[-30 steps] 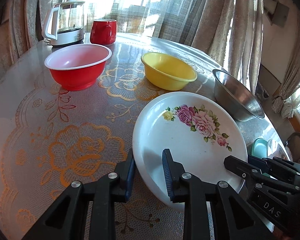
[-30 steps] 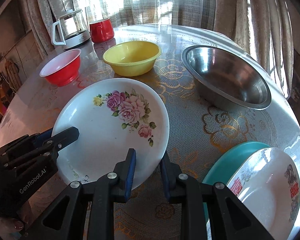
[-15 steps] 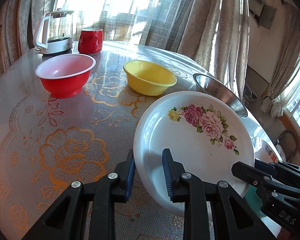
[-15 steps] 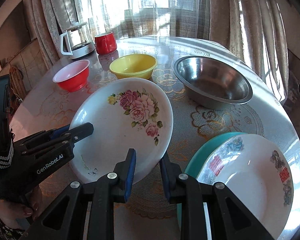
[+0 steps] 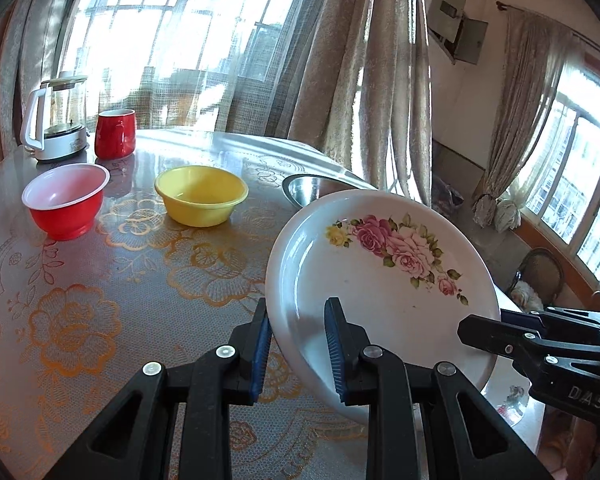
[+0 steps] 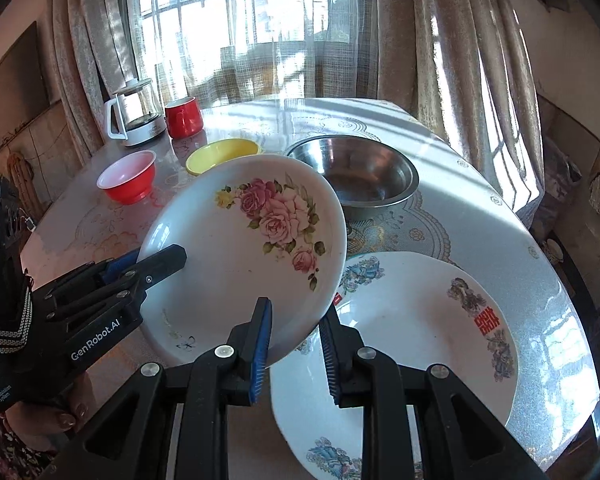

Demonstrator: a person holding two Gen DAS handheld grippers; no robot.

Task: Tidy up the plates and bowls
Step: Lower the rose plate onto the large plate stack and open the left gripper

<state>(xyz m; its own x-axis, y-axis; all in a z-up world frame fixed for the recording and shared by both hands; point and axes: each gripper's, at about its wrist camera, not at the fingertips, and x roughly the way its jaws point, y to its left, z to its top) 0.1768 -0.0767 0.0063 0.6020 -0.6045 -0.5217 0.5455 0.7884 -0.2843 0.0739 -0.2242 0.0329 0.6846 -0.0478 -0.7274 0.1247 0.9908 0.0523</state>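
A white plate with pink roses (image 5: 380,280) hangs tilted above the table, gripped at its rim from two sides. My left gripper (image 5: 296,312) is shut on its near left edge, one pad over and one under the rim. At the plate's other edge my right gripper (image 6: 296,312) is shut on the rim of the rose plate (image 6: 240,264) too. Just below, to the right, lies a larger white plate with red characters (image 6: 420,320). On the table behind stand a red bowl (image 5: 64,200), a yellow bowl (image 5: 200,194) and a steel bowl (image 6: 364,172).
A glass kettle (image 5: 56,124) and a red mug (image 5: 115,134) stand at the table's far left. Curtains hang close behind the round table (image 5: 100,300). The table edge drops off right of the big plate, with a chair (image 5: 540,276) beyond. A hand (image 6: 40,420) holds the left gripper.
The rose plate has been lifted off the table, tilted, and carried to the right, over the edge of the plate with red characters. Both grippers rose with it and stayed shut.
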